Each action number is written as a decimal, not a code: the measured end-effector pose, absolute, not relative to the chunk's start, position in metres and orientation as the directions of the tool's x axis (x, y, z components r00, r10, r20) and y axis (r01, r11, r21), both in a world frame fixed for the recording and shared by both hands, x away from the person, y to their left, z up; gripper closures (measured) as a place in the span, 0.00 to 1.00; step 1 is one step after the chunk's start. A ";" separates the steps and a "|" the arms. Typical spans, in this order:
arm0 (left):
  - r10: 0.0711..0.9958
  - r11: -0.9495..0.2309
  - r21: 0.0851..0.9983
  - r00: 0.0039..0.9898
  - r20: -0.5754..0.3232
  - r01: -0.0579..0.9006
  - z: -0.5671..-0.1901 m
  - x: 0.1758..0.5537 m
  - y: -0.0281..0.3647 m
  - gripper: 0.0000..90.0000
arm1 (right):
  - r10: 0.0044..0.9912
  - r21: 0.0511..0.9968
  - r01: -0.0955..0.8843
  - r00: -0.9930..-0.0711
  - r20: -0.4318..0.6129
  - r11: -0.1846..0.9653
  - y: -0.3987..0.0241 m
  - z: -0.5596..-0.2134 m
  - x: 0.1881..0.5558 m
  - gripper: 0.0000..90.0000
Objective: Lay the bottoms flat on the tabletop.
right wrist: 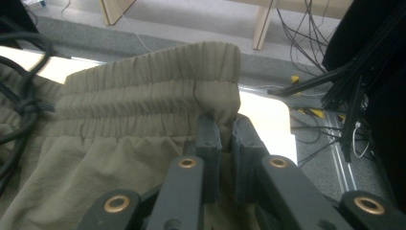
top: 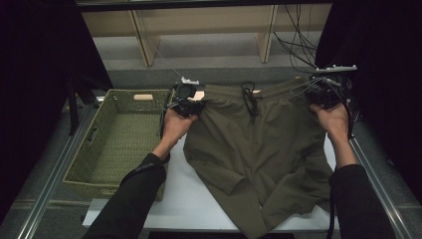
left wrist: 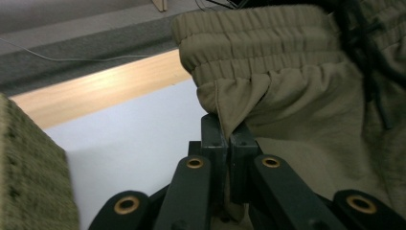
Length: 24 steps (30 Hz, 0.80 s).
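The left gripper (left wrist: 224, 132) is being held closed on a thin pinch of fabric just below the elastic waistband at one side seam of the olive shorts (top: 259, 149); in the left gripper view the jaws are standing almost together with the cloth folded between them. The right gripper (right wrist: 222, 129) is being held closed in like manner on the opposite side seam, only a small tuck of cloth being caught at the jaw tips.

The shorts are being held by the two waistband corners at the far side of the white table (top: 189, 199), the waistband being stretched between the grippers and the legs being left draped toward the person, one leg hem hanging past the near edge. The black drawstring (top: 249, 97) is lying knotted at the middle of the waistband. A woven basket (top: 119, 139) is standing just beside the shorts, on the left.

Risks being noted: each grip is being taken on a shallow edge of fabric, so a slip is judged likely if the waistband is pulled tighter or jerked. Should one corner be released, the garment would be swung down crooked. The trailing legs are at risk of being dragged or bunched against the table edge, and the drawstring of being snagged on the gripper cables.
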<state>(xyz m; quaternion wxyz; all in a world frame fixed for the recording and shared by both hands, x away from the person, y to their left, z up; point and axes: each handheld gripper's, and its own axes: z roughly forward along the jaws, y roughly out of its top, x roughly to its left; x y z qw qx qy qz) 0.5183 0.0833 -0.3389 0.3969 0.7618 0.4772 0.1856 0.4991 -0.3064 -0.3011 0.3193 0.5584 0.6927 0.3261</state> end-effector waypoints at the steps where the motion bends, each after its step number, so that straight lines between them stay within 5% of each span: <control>1: 0.876 -0.225 0.781 0.473 -0.100 0.583 -0.338 0.522 0.085 0.97 | 0.982 0.809 0.564 -0.171 -0.081 0.165 -0.307 -0.300 0.500 0.94; 24: 0.874 -0.272 0.776 0.483 -0.048 0.569 -0.331 0.542 0.065 0.97 | 0.985 0.787 0.593 -0.128 -0.117 0.171 -0.310 -0.290 0.522 0.94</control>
